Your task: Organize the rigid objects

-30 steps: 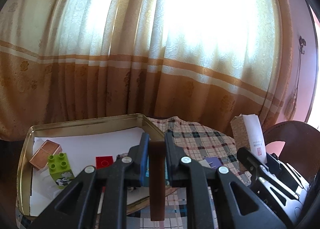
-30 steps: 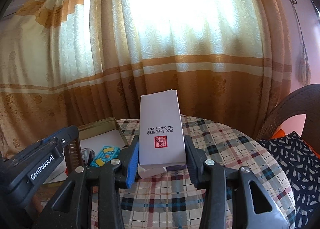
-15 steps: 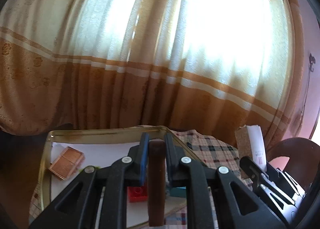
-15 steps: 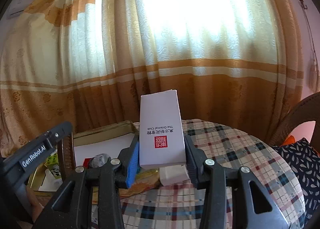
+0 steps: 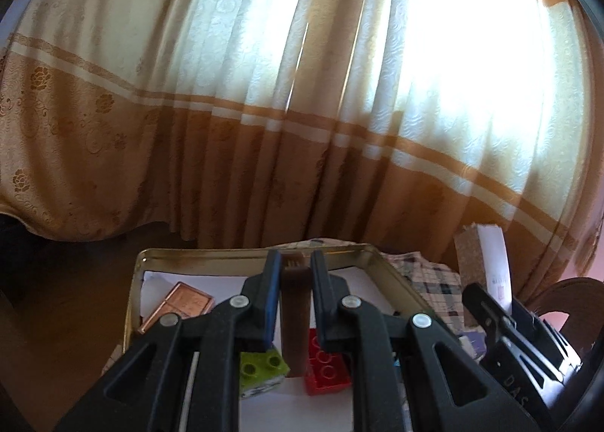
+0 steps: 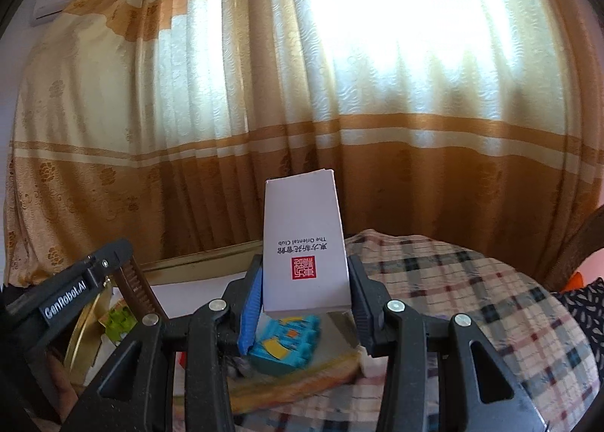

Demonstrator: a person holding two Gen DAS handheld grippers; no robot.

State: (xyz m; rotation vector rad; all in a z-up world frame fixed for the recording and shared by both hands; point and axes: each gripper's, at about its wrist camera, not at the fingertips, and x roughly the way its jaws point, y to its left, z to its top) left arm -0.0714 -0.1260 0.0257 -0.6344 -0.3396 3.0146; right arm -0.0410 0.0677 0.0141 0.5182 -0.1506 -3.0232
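My left gripper (image 5: 295,262) is shut on a brown comb (image 5: 295,315), held upright over the gold metal tray (image 5: 211,254). In the tray lie a green toy brick (image 5: 262,369), a red toy brick (image 5: 324,366) and a copper-coloured flat box (image 5: 177,305). My right gripper (image 6: 304,266) is shut on a white card box (image 6: 304,247) with a red seal, held over the tray's right edge. A blue toy block (image 6: 287,341) lies below it. The left gripper (image 6: 71,292) with the comb (image 6: 137,286) shows at the right wrist view's left.
A round table with a plaid cloth (image 6: 472,296) carries the tray. Orange and cream curtains (image 5: 302,111) hang close behind. A dark wicker chair (image 5: 570,300) stands at the right, with a patterned cushion (image 6: 585,307). The right gripper (image 5: 513,341) and its box show in the left wrist view.
Both grippers have moved left over the tray with their loads. The bricks now lie directly under the left gripper, and the blue block under the right one.
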